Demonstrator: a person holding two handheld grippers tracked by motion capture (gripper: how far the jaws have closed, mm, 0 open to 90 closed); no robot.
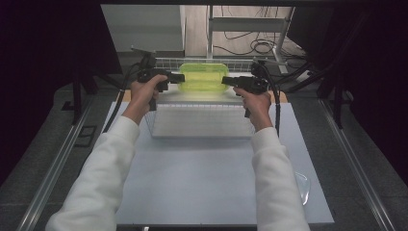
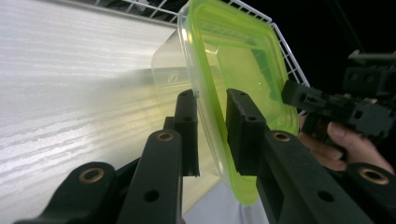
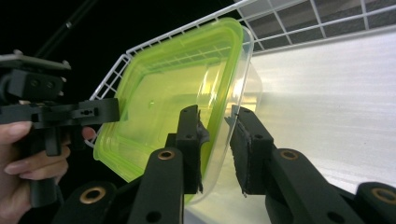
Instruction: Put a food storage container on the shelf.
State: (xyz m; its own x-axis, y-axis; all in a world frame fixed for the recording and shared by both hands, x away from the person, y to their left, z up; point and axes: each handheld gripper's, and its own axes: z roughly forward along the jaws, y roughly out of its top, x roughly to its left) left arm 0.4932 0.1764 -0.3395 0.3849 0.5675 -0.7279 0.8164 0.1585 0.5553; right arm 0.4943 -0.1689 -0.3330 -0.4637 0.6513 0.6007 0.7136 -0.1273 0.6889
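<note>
I am holding a clear container with a yellow-green lid (image 1: 204,77) from both ends, above the far part of a white wire basket (image 1: 197,122) that is sitting on the pale table (image 1: 211,178). In the high view my left gripper (image 1: 179,77) is meeting the container's left end and my right gripper (image 1: 225,81) its right end, each hand wrapped around a black handle with a cable trailing off behind. Looking along the left gripper (image 2: 211,133), I am seeing the lid's rim and the clear wall running down between the two black jaws; the jaws are standing a little apart with the edge between them, and I cannot tell for certain whether both pads are pressing on it, though the container is hanging tilted there. Looking along the right gripper (image 3: 215,147), the rim is likewise passing between the jaws, close against the left pad, with a thin gap showing toward the other. In each gripper view the other hand and its gripper are showing at the opposite end of the container, and the basket's white wire rim is running behind the lid. The basket's white ribbed panel is lying bright beneath the container.
</note>
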